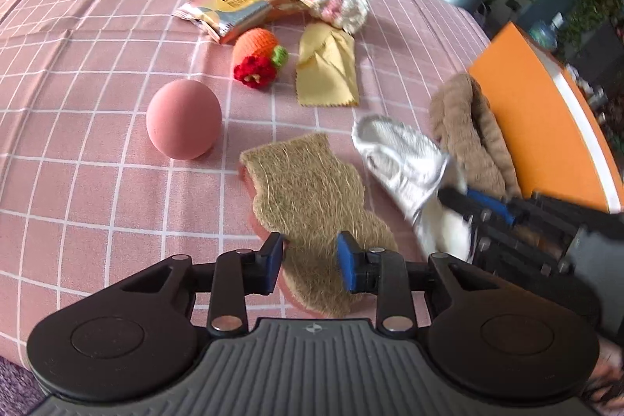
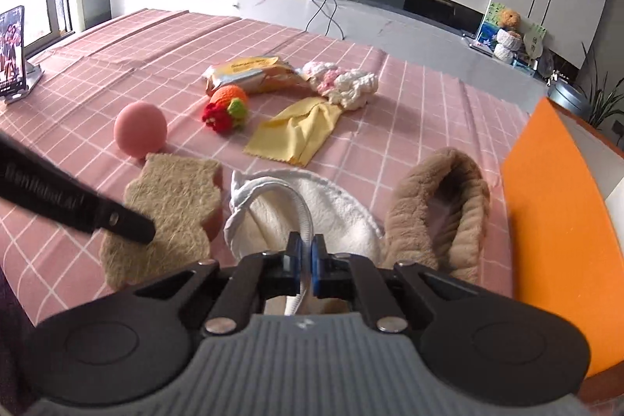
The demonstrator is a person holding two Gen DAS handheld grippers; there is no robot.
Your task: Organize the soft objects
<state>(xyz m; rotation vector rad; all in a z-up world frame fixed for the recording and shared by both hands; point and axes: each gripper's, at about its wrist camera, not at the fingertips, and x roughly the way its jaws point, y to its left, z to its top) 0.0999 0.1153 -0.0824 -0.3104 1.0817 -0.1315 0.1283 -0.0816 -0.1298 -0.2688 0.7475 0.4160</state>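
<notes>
Left gripper [image 1: 310, 266]: jaws apart, straddling near end of loofah sponge [image 1: 312, 197], pads not pressing it; tilted steeply down.
Right gripper [image 2: 306, 262]: clenched on rim band of white sock [image 2: 335, 217], angled down from right.
Beige plush band [image 2: 440, 205]: touching sock, against orange box [image 2: 553, 221] at right edge.
Pink ball [image 1: 183, 121]: near sponge, apart.
Open checked tablecloth [image 1: 78, 65]: left and far side.
Far cluster: crochet carrot [image 1: 259, 55], yellow cloth [image 1: 327, 67], snack packet [image 1: 234, 8], pink-white crochet piece [image 1: 335, 4].

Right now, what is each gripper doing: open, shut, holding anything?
Left gripper: open, jaws straddling the brown scouring sponge, pads not pressing it.
Right gripper: shut on the white sock, pinching its cuff.
</notes>
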